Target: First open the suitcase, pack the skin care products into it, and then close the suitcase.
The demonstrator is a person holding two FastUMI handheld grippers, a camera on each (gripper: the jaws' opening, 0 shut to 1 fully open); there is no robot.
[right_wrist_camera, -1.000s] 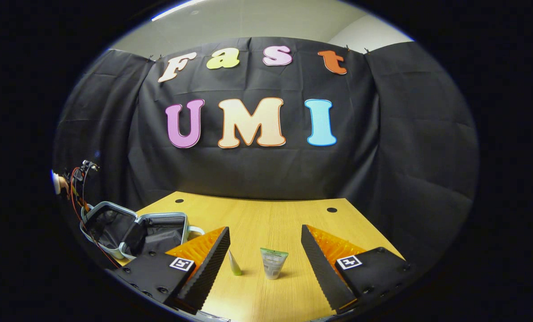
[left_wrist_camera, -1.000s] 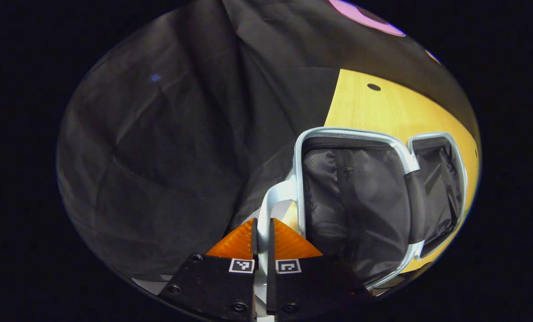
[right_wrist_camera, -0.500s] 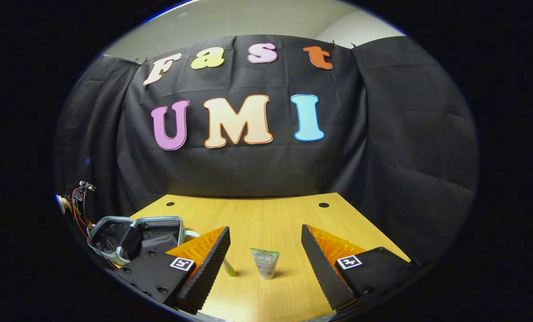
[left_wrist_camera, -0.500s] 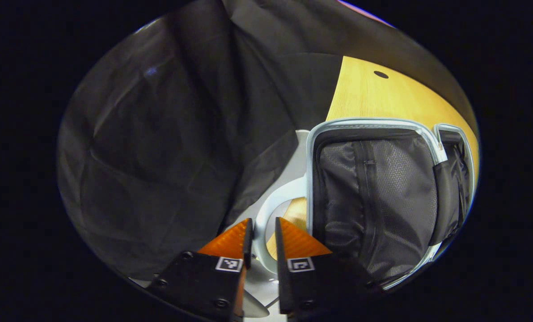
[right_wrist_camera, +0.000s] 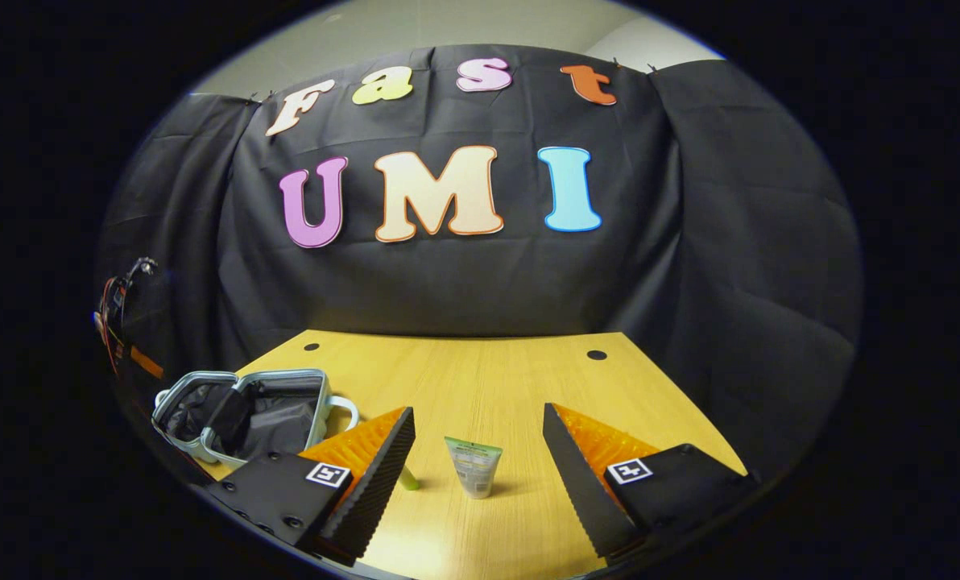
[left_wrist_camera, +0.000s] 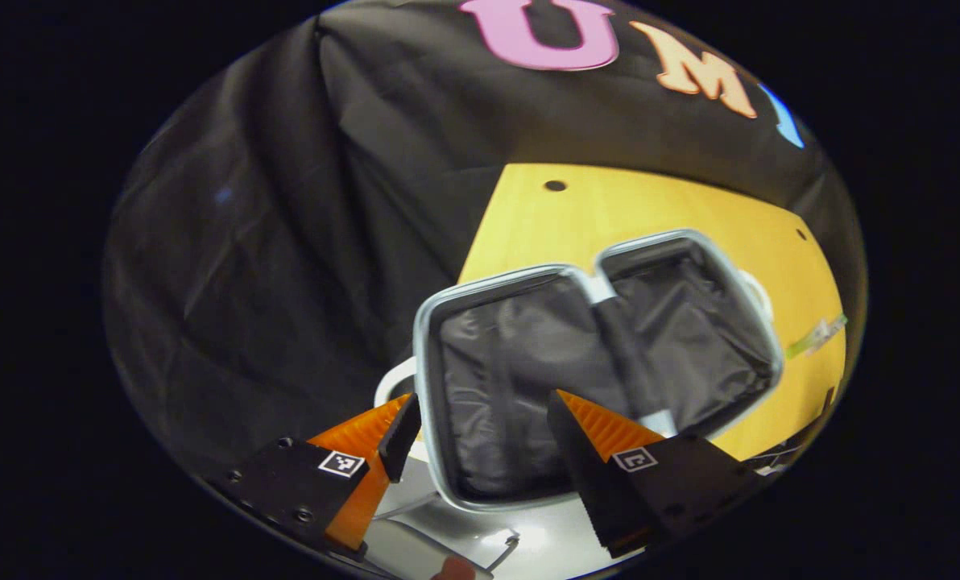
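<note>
The small suitcase [left_wrist_camera: 488, 370] lies open flat on the wooden table, both black-lined halves facing up inside a pale rim. My left gripper [left_wrist_camera: 480, 412] hangs open just above its near half, holding nothing, with the white handle [left_wrist_camera: 387, 388] beside the left finger. In the right gripper view the suitcase [right_wrist_camera: 271, 415] sits at the far left. My right gripper [right_wrist_camera: 476, 425] is open low over the table. A white tube with a green band [right_wrist_camera: 472, 467] stands cap-down between and beyond its fingers. A thin green tube [right_wrist_camera: 407, 482] peeks out from behind the left finger.
The table [right_wrist_camera: 496, 379] has two cable holes near its back edge and black cloth behind and on both sides. A light green tube [left_wrist_camera: 817, 337] lies to the right of the suitcase. Red wires [right_wrist_camera: 113, 302] hang at the left edge of the right gripper view.
My left gripper let go of the white handle, opened wide and swung over the suitcase. The lid went from raised to lying flat. The right gripper barely shifted.
</note>
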